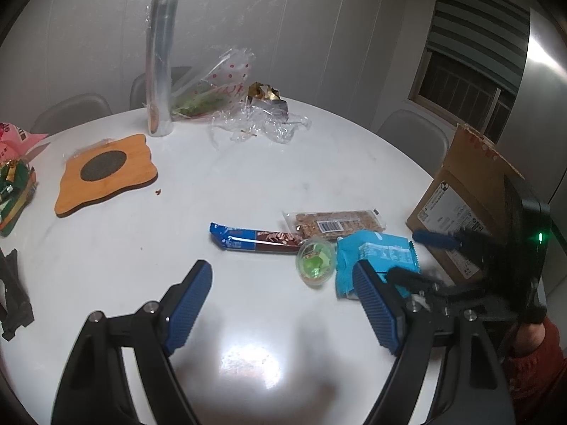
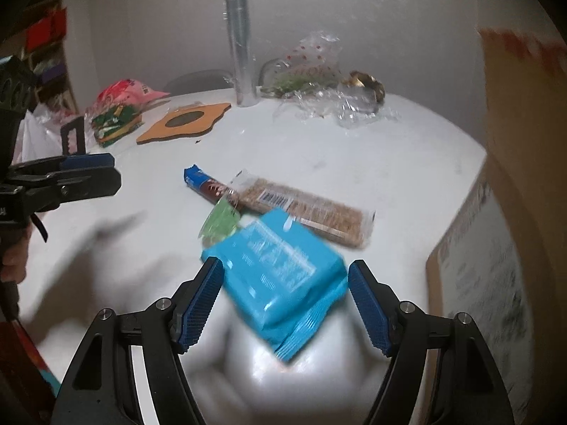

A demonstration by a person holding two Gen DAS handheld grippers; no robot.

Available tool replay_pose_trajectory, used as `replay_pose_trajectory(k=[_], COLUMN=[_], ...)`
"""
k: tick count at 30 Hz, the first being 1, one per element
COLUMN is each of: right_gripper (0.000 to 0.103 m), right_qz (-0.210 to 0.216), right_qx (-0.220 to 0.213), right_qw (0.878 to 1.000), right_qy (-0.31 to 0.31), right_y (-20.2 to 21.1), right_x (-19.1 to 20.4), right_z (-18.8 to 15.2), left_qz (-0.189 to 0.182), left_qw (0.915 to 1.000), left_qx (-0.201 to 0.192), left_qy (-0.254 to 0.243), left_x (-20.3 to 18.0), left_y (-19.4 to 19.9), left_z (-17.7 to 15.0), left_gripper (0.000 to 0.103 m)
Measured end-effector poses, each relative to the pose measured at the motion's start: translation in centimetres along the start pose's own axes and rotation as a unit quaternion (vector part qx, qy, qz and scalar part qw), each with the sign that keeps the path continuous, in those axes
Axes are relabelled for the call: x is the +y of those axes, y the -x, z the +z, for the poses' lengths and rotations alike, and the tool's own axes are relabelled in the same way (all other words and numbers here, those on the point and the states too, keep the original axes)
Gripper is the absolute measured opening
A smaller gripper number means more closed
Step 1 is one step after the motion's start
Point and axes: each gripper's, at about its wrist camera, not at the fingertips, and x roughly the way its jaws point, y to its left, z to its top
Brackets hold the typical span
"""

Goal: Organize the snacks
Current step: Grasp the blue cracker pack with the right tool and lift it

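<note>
The right gripper (image 2: 285,304) stands spread, its ribbed blue pads clear of the glossy turquoise snack packet (image 2: 274,278) lying between them at lower centre, just left of the brown cardboard box (image 2: 510,233). The left gripper (image 1: 283,310) gapes empty over bare, shiny white round table (image 1: 248,163). The crinkly dark blue-and-brown bar wrapper (image 1: 253,241), clear-wrapped grain bar (image 1: 335,225) and small green-lidded cup (image 1: 315,260) cluster at centre.

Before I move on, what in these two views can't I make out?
- Cardboard box interior: in both views only outer walls show; the right wrist view blurs it.
- Turquoise snack packet print: motion-blurred in the right wrist view; partly behind gripper fingers in the left.
- Green jelly cup: half hidden by the packet in the right wrist view.
- Pink bag: cut off by the left wrist view's edge.
</note>
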Motion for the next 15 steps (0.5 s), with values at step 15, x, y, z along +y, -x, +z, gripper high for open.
replay_pose_trajectory(k=[15], right_gripper=[0.08], right_qz=[0.112], right_qx=[0.051], right_qw=[0.992], right_qy=[-0.041], right_y=[-0.5], right_x=[0.0], right_z=[-0.5], left_qz=[0.004], left_qw=[0.9999], left_qx=[0.004], left_qy=[0.014], left_x=[1.2], left_y=[0.8], left_z=[-1.2], left_gripper=[0.079])
